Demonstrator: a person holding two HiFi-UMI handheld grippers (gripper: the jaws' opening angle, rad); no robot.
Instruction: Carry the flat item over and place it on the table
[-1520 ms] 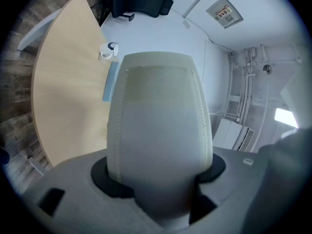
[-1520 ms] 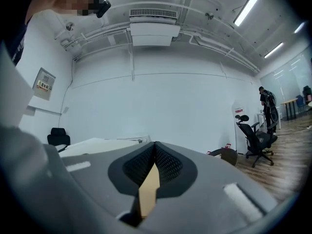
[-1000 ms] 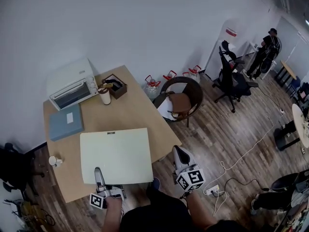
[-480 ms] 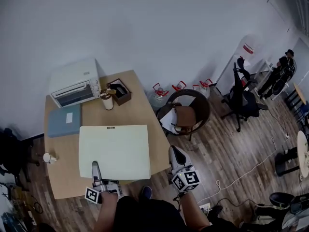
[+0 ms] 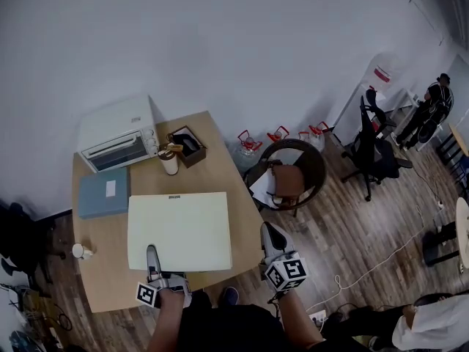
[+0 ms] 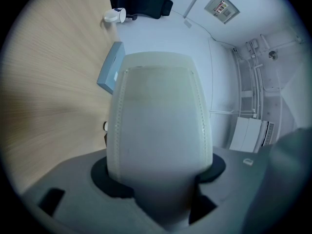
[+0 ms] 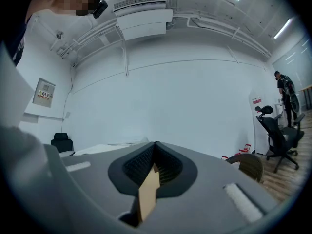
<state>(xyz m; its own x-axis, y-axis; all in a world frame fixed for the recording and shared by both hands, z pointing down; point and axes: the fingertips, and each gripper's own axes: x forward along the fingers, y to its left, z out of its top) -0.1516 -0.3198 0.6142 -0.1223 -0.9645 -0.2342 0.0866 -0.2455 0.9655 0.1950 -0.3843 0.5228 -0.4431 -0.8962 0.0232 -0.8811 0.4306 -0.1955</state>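
Since the mat [image 5: 179, 229] already lies flat on the tabletop [image 5: 102, 273], the carry looks done, w/ release outstanding.

Findings, current:
- Mat: cream, rectangular, spread over the middle of the tabletop. Far edge just short of the paper cup [image 5: 169, 161]. Blue folder [image 5: 103, 191] just beside its far-left corner, toaster oven [image 5: 117, 134] beyond that.
- Left gripper [image 5: 151, 252]: at the mat's near edge. Per the left gripper view, its jaws are pinching the mat, which fills the space btwn them.
- Right gripper [image 5: 270, 232]: off the tabletop's right corner, clear of the mat. Jaws pressed together at the tips. A tan sliver shows in the gap lower down; can't tell what it is. No item held as far as seen.

Change vs. earlier frames:
- Little of substance. Mat flat on the tabletop then as now; left jaws on the same near edge throughout, grip unchanged.
- Mat appears slightly further in from the near edge, but the head view itself has shifted, so not certain.
- Right gripper same place relative to the corner.

Assessment: placement approx. complete. Remaining step, in my judgement: left jaws let go and withdraw w/o dragging the mat back.
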